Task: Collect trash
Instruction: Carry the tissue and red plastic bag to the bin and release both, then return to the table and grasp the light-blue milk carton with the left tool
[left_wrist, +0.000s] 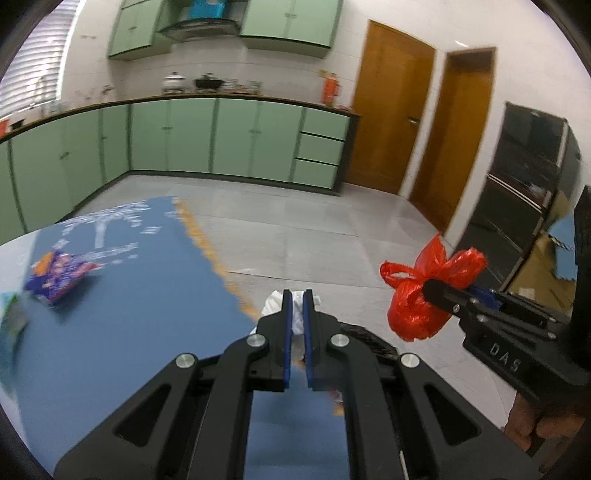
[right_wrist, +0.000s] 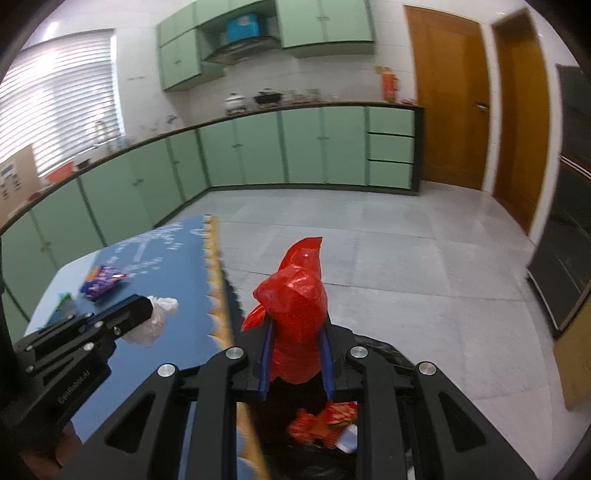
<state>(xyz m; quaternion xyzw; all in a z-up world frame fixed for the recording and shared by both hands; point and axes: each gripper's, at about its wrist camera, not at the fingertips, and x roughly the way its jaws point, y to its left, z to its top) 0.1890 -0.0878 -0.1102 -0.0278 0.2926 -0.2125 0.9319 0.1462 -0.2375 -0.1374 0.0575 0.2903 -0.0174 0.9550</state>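
Observation:
My left gripper (left_wrist: 297, 297) is shut on a crumpled white wad (left_wrist: 273, 304), held above the right edge of the blue-covered table (left_wrist: 147, 314). In the right wrist view the same gripper (right_wrist: 144, 312) shows at the left with the white wad (right_wrist: 160, 314) at its tip. My right gripper (right_wrist: 297, 328) is shut on a knotted red plastic bag (right_wrist: 295, 291), held past the table's edge over a black bin bag (right_wrist: 384, 350). The left wrist view shows the right gripper (left_wrist: 430, 286) and its red bag (left_wrist: 413, 314) at the right.
A purple snack wrapper (right_wrist: 101, 282) and a green packet (right_wrist: 64, 301) lie on the table. Red wrappers (right_wrist: 321, 424) sit inside the black bin bag. Green cabinets (right_wrist: 258, 147) line the far walls, with wooden doors (right_wrist: 447, 103) at the right and grey tiled floor (right_wrist: 406, 258) between.

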